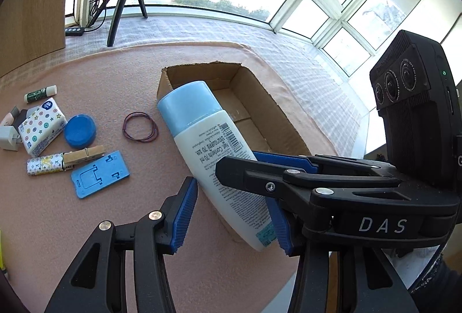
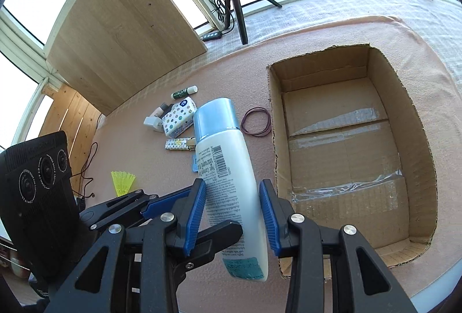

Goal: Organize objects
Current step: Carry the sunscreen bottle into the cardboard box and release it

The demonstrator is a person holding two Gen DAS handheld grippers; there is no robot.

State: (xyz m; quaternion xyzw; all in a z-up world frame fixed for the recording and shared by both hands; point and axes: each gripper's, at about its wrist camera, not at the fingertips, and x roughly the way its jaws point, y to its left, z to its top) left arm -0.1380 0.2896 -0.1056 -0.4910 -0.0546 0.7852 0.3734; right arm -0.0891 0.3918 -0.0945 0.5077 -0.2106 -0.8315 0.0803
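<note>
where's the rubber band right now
In the left wrist view the rubber band lies flat on the pink mat, between the blue round lid on its left and the cardboard box on its right.

Counted on the pink cloth: one bottle (image 1: 208, 140), one cardboard box (image 2: 346, 145), one tissue pack (image 1: 42, 125), one blue lid (image 1: 79, 131), one clothespin (image 1: 83, 155), one blue plate (image 1: 99, 173), two tubes, one yellow shuttlecock (image 2: 122, 181), several rubber bands (image 1: 141, 130)
</note>
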